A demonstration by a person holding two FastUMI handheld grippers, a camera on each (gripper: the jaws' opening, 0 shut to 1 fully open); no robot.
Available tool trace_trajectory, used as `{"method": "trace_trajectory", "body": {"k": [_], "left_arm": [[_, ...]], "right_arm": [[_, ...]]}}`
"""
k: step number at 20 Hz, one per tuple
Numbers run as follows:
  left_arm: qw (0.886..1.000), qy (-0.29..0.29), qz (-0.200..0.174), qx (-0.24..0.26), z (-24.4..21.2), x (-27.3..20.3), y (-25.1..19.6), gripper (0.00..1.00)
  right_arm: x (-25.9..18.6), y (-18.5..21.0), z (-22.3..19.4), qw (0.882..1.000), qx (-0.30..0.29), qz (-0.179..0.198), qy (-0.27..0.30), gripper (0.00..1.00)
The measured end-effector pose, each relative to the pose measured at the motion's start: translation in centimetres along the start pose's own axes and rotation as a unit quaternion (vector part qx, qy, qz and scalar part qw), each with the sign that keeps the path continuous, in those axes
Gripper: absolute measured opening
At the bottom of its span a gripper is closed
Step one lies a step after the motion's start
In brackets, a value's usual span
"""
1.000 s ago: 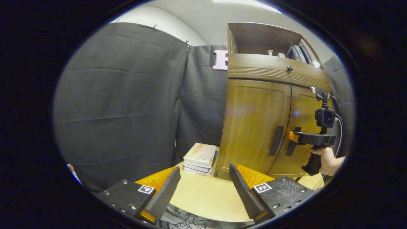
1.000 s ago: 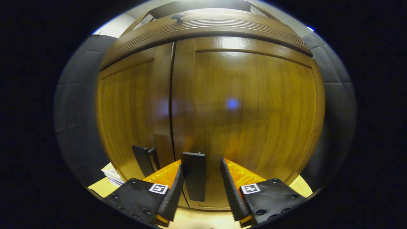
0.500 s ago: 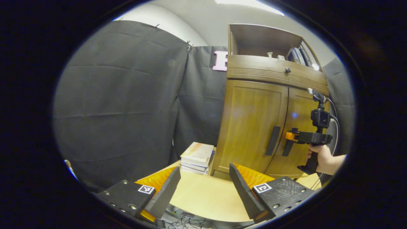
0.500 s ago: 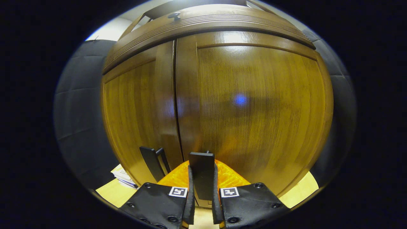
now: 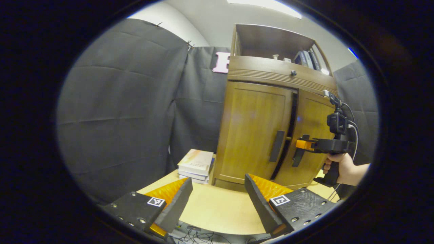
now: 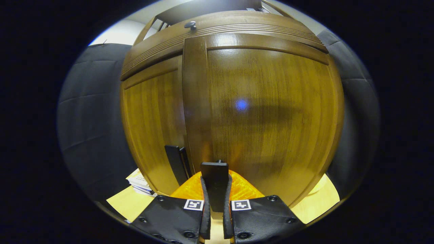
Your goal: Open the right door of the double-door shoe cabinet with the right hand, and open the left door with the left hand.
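My right claw (image 6: 215, 217) is clenched on the flat black handle (image 6: 214, 183) of the brown wooden right door (image 6: 268, 115), ajar at frame centre, while my left claw (image 5: 217, 200) hangs released at the bottom.

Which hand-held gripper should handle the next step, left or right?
Right. The right hand-held gripper is shut on the right door handle, with the right door just cracked. The left hand-held gripper is open, apart from the cabinet.
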State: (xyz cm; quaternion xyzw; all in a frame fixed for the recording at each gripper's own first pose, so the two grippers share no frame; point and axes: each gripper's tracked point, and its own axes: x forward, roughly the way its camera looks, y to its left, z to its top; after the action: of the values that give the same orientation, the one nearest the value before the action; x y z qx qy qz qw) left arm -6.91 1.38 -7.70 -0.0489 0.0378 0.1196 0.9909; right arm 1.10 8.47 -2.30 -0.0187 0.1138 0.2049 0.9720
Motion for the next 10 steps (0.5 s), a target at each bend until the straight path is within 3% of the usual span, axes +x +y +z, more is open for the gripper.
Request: {"method": "trace_trajectory", "body": {"k": [6,10], "left_arm": [[0.994,0.016,-0.104,0.02,-1.0,1.9,-4.6,0.98],[0.987,0.017,-0.155,0.044,0.6,3.0,-7.0,0.98]], "right_arm": [[-5.8,-0.9,-1.4,1.0,0.006,0.0,-0.008,0.15],[-8.7,-2.2,-1.7,1.0,0.006,-0.009,-0.011,0.14]]}}
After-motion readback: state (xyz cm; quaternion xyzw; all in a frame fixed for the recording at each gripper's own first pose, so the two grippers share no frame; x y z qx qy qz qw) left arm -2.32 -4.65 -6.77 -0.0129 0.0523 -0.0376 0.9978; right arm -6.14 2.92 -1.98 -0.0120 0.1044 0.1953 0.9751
